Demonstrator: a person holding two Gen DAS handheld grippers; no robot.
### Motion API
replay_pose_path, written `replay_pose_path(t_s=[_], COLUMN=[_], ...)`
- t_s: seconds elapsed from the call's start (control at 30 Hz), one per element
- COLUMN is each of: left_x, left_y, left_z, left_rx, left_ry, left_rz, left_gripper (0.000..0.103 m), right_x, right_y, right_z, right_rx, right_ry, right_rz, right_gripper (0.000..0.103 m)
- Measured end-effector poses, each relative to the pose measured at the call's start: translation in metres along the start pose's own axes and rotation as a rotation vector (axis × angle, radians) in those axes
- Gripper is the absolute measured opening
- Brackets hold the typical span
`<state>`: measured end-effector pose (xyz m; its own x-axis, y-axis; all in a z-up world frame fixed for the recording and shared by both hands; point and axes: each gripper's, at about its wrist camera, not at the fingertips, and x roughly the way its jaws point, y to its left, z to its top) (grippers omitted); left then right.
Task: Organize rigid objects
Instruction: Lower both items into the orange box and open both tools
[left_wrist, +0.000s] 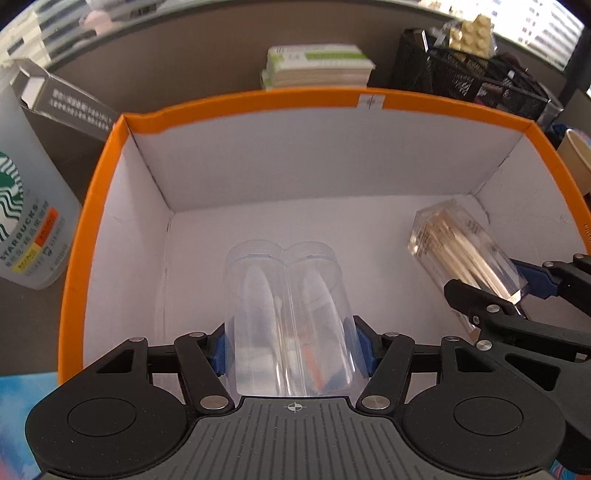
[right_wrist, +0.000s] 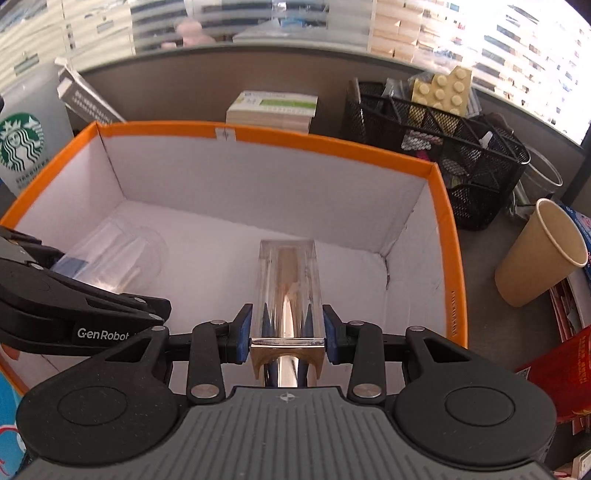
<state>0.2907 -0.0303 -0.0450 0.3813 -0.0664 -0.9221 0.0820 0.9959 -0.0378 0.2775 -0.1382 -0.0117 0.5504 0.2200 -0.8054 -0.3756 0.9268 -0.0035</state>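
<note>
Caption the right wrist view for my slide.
Right gripper lowers a clear square toothpick box into the orange-rimmed box.

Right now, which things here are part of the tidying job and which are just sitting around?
In the job:
- orange box
- heart-shaped clear container, held by the left gripper
- clear toothpick box, held by the right gripper

Lying about:
- Starbucks cup
- paper cup
- mesh organizer
- book stack
</note>
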Motion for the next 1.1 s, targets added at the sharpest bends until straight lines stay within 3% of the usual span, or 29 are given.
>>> replay_pose_path(t_s=[0.2,0.4,0.97,1.0,1.07,1.1], left_x=[0.007,0.010,-0.013,-0.017,-0.036,-0.044], left_y=[0.000,0.006,0.002,0.002,0.003,0.002], left_z=[0.005,0.010,0.015,0.014,0.005,0.003], left_rx=[-0.004,-0.069,-0.068,-0.066,-0.066,-0.059], left_ry=[0.062,0.099,0.004,-0.011,-0.056,-0.083], left_rz=[0.001,0.034,0.030,0.029,0.037,0.048], left_gripper=[0.063,0.081,0.081,0.080,0.081,0.084], right_x=[0.007,0.008,-0.020,-0.024,-0.036,-0.043], right_y=[0.005,0.004,0.002,0.001,0.002,0.002], right_z=[-0.001,-0.001,0.005,0.006,0.006,0.006], right_rx=[-0.035,-0.033,-0.012,-0.011,-0.026,-0.036], right_ry=[0.062,0.074,-0.011,-0.025,-0.080,-0.111], right_rz=[-0.015,-0.018,-0.026,-0.038,-0.108,-0.132], right_gripper=[0.035,0.037,0.043,0.044,0.066,0.071])
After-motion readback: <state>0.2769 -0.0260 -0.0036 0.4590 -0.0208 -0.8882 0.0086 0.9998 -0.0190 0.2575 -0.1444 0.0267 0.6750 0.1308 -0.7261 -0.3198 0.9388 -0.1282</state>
